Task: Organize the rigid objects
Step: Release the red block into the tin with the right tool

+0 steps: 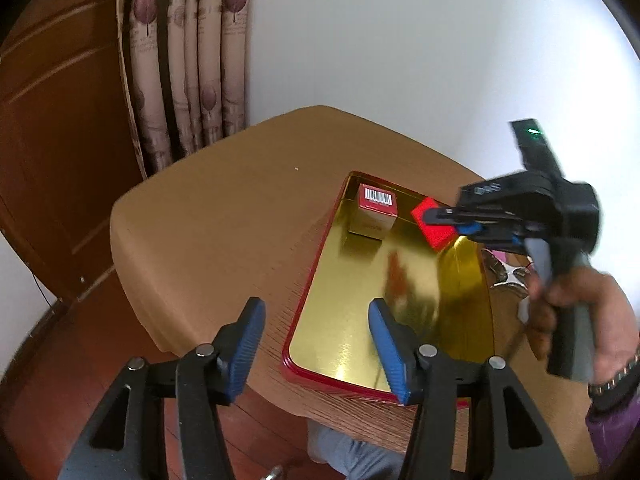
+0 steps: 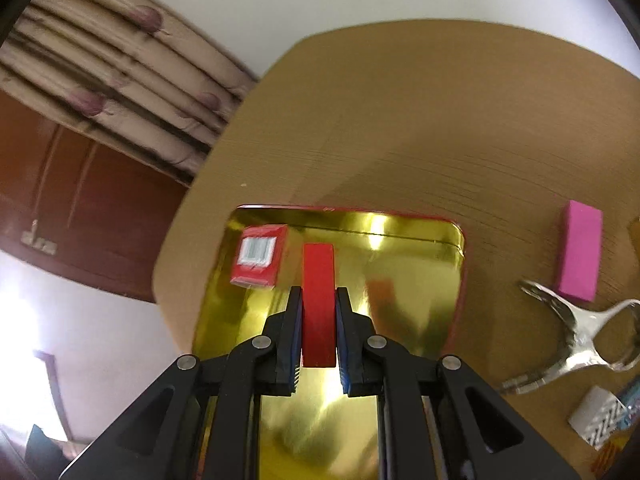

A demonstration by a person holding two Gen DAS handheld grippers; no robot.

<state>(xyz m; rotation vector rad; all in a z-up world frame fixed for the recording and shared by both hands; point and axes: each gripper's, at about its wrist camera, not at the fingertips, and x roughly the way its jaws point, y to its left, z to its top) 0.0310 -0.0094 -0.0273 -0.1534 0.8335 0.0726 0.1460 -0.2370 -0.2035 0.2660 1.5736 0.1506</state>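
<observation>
While the left wrist view looks down over the tan wooden table [image 1: 224,216], the left gripper [image 1: 316,340] hangs released and empty over the near left corner of the shallow gold-lined metal tray with a red rim [image 1: 360,320], which lies toward the table's near edge; one red carton with a barcode label [image 1: 376,210] stands in the tray's far left corner, and the right gripper [image 1: 440,216], carried by a hand [image 1: 576,312], is clenched on one flat red block [image 1: 434,222] above the tray's far edge. From the right wrist view, the right gripper [image 2: 318,320] grasps that red block [image 2: 318,280] by its narrow faces, poised over the gold tray [image 2: 420,280] just beside the barcode carton [image 2: 260,258]. Beyond the tray's right edge one pink rectangular block [image 2: 580,256] and one shiny metal tool [image 2: 576,332] lie on the bare table [image 2: 400,120]. Judging by this, the placing step is in hand; next calls for lowering the block to the tray floor beside the carton, then releasing
</observation>
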